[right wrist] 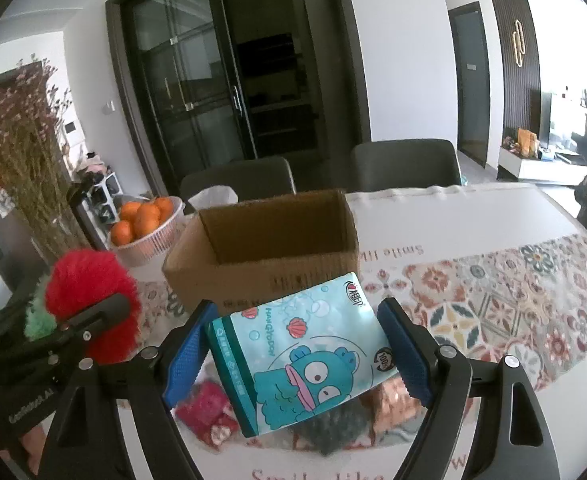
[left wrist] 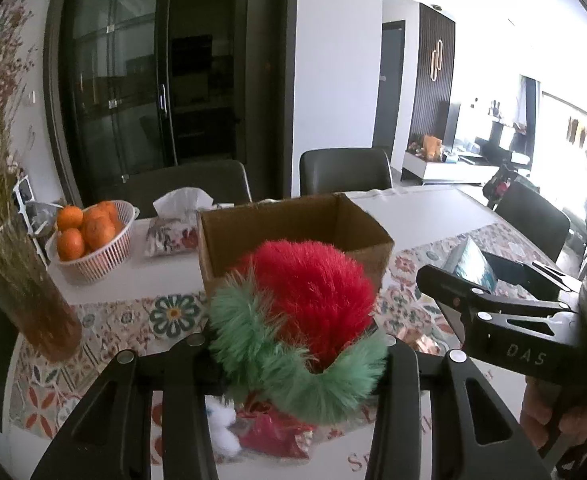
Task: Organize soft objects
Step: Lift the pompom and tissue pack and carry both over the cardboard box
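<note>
A fluffy red and green plush (left wrist: 301, 320) hangs above the table with my left gripper (left wrist: 293, 344) shut on it. In the right wrist view that plush (right wrist: 89, 300) shows at the left edge. My right gripper (right wrist: 297, 356) is shut on a light blue tissue pack with a cartoon fish (right wrist: 305, 360), its blue pads (right wrist: 187, 354) pressing both sides. An open cardboard box (left wrist: 293, 228) (right wrist: 269, 248) stands just beyond both grippers, nothing visible inside. Under the grippers lie a red packet (left wrist: 273, 432) (right wrist: 209, 412), a white fluffy item (left wrist: 223, 428) and a dark fuzzy item (right wrist: 333, 428).
A white basket of oranges (left wrist: 105, 252) (right wrist: 165, 228) and a tissue box (left wrist: 173, 228) stand at the back left. A vase of dried flowers (left wrist: 25, 292) rises at the left. Two dark chairs (left wrist: 345, 172) line the table's far side. A patterned runner (right wrist: 493, 304) crosses the table.
</note>
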Motion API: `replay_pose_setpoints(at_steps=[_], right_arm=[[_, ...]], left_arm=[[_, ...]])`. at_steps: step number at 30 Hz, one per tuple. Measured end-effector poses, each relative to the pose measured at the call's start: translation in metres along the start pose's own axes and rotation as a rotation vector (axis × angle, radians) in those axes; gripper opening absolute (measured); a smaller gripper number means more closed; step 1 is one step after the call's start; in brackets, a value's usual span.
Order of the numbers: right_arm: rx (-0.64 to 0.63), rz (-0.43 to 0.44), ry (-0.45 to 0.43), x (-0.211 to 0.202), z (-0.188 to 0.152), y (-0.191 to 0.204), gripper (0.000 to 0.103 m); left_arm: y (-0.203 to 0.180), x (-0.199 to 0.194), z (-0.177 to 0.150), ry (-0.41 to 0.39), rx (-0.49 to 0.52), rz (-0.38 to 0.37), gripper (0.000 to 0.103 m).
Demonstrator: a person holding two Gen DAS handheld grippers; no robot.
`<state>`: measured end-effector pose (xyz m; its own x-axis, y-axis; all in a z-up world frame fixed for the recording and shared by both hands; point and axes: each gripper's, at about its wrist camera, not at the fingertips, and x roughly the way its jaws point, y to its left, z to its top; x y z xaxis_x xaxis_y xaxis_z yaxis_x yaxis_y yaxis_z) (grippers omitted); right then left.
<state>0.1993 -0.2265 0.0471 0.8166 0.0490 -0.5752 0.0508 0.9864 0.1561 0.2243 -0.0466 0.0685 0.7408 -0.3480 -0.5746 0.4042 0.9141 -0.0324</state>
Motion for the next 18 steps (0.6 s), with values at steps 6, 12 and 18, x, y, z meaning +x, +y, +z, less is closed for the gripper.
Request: replay_pose_setpoints(at_steps=[6,12,18], right_arm=[[0.003,0.015,0.018,0.019,0.034,0.001,0.083],[-0.002,0.029,0.057,0.044,0.067,0.003,0.082],[-0.019,0.032,0.100,0.069,0.089,0.005,0.082]], left_arm=[[0.012,0.019,0.029,0.016,-0.014,0.001,0.042],[0.023,0.039,0.053,0.047,-0.029,0.004,0.042],[0.033,0.064,0.071,0.090,-0.030,0.005,0.042]])
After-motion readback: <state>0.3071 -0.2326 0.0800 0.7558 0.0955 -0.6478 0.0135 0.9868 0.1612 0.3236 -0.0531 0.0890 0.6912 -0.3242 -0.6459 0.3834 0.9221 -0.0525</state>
